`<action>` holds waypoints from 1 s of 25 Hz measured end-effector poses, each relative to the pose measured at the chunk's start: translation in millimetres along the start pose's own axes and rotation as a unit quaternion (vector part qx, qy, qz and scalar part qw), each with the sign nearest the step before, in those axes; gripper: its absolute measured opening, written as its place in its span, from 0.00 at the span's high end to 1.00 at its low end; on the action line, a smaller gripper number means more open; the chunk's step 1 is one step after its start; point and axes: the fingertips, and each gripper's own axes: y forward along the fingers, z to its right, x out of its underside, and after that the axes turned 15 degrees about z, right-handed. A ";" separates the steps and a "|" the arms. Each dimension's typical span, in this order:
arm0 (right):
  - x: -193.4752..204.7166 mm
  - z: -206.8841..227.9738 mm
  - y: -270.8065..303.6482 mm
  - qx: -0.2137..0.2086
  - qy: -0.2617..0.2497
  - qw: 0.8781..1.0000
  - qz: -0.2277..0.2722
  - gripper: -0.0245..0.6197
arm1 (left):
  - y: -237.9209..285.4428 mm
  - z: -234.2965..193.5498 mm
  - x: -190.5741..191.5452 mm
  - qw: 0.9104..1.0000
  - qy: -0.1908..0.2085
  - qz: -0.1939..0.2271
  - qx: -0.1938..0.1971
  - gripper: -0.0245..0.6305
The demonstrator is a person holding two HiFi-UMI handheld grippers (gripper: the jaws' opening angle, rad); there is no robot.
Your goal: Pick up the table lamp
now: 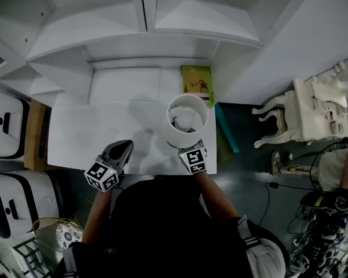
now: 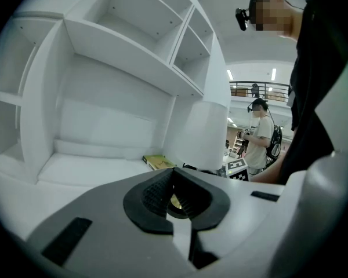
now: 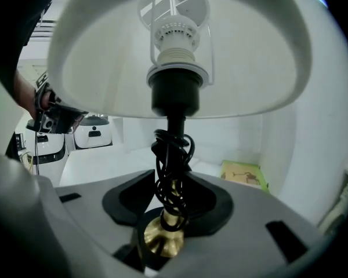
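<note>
- white desk (image 1: 98, 129) with a big white shelf unit (image 1: 133, 22) at its 12 o'clock side, seen from above. two white machines (image 1: 6, 123) sit off at 9 o'clock and an ornate white chair-looking thing (image 1: 304, 112) at 3 o'clock on the dark floor.
- the table lamp (image 1: 187, 117) stands toward the 3 o'clock end of the desk. from above you look straight down into its round white shade, with the bulb in the middle.
- a green booklet (image 1: 197, 84) lies just beside the lamp at its 12 o'clock, against the back of the desk.
- the right gripper (image 3: 173, 207) is at the lamp's 6 o'clock, tucked under the shade. in its own view the jaws are clamped on the thin stem (image 3: 175, 123), right where the black cord (image 3: 173, 167) is wound around it in a bundle.
- the brass base (image 3: 159, 239) shows just below the jaws. can't tell if it's sitting on the desk or off it.
- the left gripper (image 2: 175, 198) hovers over the desk at the lamp's 8 o'clock, apart from it. its jaws are together with nothing in them, and only a bit of brass shows through the gap in the pads.
- the left gripper view also catches another person (image 2: 260, 135) standing way back at 3 o'clock.
</note>
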 end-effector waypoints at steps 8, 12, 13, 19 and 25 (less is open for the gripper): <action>-4.2 5.2 12.2 0.030 -0.016 0.999 0.024 0.67 | 2.1 0.1 -1.2 1.000 0.014 -0.018 -0.007 0.95; -2.8 6.8 8.1 0.041 -0.019 0.999 0.024 0.67 | -5.6 -9.7 2.6 0.999 0.011 -0.024 -0.019 0.95; -2.0 6.4 5.9 0.042 -0.022 0.999 0.021 0.67 | -7.2 -11.8 3.7 0.999 0.010 -0.025 -0.022 0.95; -0.2 1.7 -5.4 0.046 -0.019 0.999 0.012 0.63 | -5.6 -16.8 6.6 1.000 0.004 -0.023 -0.020 0.95; 3.5 2.1 5.0 0.028 -0.017 0.999 0.011 0.58 | -0.2 -14.9 9.7 1.000 0.004 -0.026 -0.007 0.95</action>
